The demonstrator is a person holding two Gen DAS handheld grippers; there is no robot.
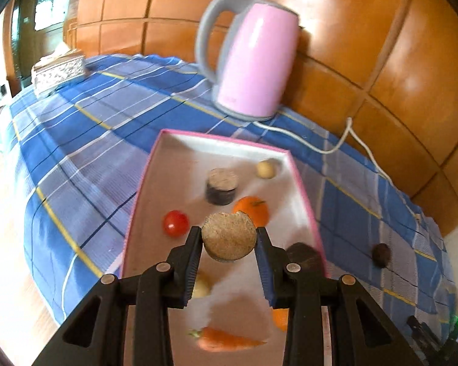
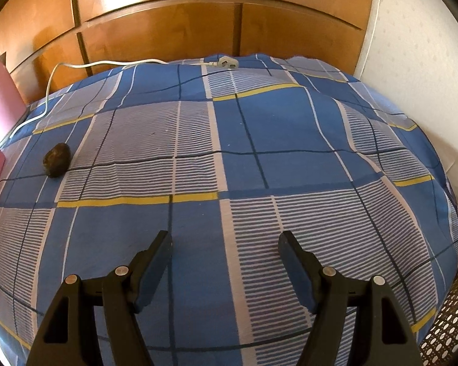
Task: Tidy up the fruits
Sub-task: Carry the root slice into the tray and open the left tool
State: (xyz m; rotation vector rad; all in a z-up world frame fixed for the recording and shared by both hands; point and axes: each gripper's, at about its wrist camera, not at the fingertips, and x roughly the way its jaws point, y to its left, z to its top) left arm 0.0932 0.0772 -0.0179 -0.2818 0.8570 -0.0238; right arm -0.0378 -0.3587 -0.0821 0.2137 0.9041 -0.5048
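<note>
The left gripper is clamping a round, tan, rough-faced slice with a dark rind and a small notch in its upper edge; both blue-padded fingers are pressing on its sides, so the jaws are standing fairly narrow. The slice is hanging in the air above the shallow white tray with a pink rim, which is lying on the blue, white and yellow checked cloth.

Inside the tray, a second tan-topped dark cylinder is standing upright near the middle, a small pale yellow ball-shaped fruit is sitting near the far right wall, an orange citrus fruit is lying just behind the held slice, and a red tomato is resting near the left wall. An orange carrot with a green stub is lying at the near end, below the fingers. A dark brown lump is lying on the cloth outside the tray, to its right.

A pink electric kettle with a grey handle is standing behind the tray, its white cord trailing along the wooden panelled wall.

The right gripper is hovering over bare cloth with its jaws standing wide apart and nothing between them.
</note>
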